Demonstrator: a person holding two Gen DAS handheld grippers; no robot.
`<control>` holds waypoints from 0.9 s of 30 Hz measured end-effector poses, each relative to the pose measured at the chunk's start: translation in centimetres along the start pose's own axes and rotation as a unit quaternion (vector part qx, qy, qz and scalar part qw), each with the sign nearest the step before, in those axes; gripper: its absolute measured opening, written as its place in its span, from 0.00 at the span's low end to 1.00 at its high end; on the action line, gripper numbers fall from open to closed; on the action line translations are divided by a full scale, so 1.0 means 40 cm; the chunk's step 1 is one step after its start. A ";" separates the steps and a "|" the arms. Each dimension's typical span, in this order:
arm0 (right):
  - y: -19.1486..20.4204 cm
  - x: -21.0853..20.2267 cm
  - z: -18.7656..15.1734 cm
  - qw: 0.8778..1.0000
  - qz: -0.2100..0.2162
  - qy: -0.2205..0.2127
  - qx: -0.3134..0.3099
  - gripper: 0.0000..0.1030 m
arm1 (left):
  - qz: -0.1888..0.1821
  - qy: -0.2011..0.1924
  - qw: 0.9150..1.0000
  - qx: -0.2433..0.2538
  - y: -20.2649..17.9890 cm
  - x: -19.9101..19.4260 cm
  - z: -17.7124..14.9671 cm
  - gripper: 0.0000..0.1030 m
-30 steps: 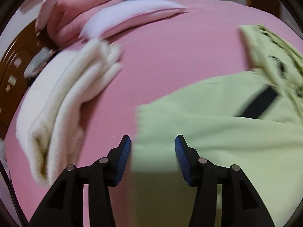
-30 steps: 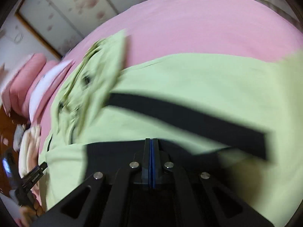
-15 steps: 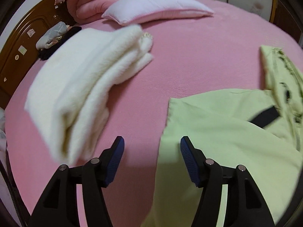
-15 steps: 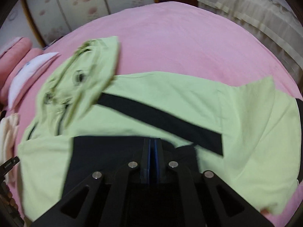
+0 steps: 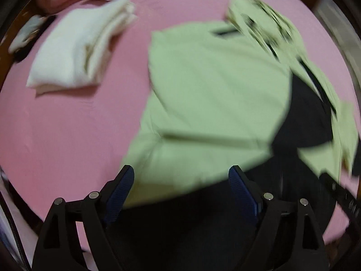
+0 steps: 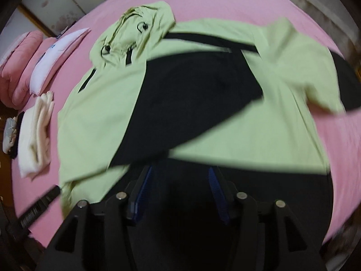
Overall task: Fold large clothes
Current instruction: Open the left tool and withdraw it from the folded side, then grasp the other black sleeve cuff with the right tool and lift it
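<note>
Matt green cloth jacket [image 6: 225, 140]; fluffy cream towel [image 5: 74, 52]; smooth pink sheet [image 5: 67, 124].

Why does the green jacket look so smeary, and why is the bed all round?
Left wrist view: motion blur smears the light green and black hooded jacket. Right wrist view: jacket smeared too, most at its right edge. In both, the fisheye lens bulges the pink bed cover.

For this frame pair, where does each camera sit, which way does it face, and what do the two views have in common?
Left wrist: on the left gripper, looking down at the pink bed and the green and black jacket; its own open fingers show, with a black bar at the right edge, probably the other gripper.
Right wrist: on the right gripper, above the jacket, hood farthest away; its open fingers show.
Shared: jacket, bed, folded white towel, pillows.
</note>
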State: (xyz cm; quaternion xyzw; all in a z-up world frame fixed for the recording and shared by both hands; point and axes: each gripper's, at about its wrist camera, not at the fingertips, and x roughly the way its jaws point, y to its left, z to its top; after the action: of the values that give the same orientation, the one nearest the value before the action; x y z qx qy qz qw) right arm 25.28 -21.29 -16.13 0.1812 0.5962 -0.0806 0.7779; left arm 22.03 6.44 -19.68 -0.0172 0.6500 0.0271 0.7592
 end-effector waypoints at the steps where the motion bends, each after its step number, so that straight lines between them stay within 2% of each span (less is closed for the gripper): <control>1: 0.002 -0.020 -0.026 1.000 -0.004 0.004 0.011 0.63 | 0.002 0.010 1.000 0.017 -0.008 -0.018 -0.020 0.82; 4: 0.003 -0.077 -0.074 0.999 0.019 0.008 0.034 0.66 | 0.006 0.020 0.998 0.057 -0.028 -0.072 -0.069 0.84; 6: 0.010 -0.103 -0.090 0.999 0.027 0.006 0.039 0.66 | 0.012 0.015 0.997 0.070 -0.038 -0.101 -0.087 0.90; 13: 0.012 -0.166 -0.113 0.998 0.046 -0.013 0.042 0.67 | -0.003 0.002 0.997 0.073 -0.077 -0.161 -0.102 0.91; 16: -0.014 -0.175 -0.110 0.997 0.056 -0.018 0.048 0.67 | 0.008 -0.011 0.996 0.092 -0.126 -0.182 -0.108 0.91; 18: -0.042 -0.180 -0.106 0.996 0.063 -0.024 0.056 0.67 | 0.008 -0.013 0.994 0.107 -0.167 -0.189 -0.109 0.91; 22: -0.125 -0.181 -0.085 0.993 0.076 -0.032 0.079 0.67 | 0.017 0.008 0.994 0.110 -0.256 -0.184 -0.110 0.91; 27: -0.298 -0.163 -0.029 0.985 0.119 -0.003 0.123 0.67 | 0.030 0.020 0.994 0.108 -0.439 -0.186 -0.116 0.91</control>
State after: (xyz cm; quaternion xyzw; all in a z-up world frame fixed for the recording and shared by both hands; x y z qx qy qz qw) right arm 18.36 -32.43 -12.36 0.3451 0.5537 -0.0603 0.7555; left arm 17.44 -11.50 -13.19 0.0837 0.6647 -0.0205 0.7421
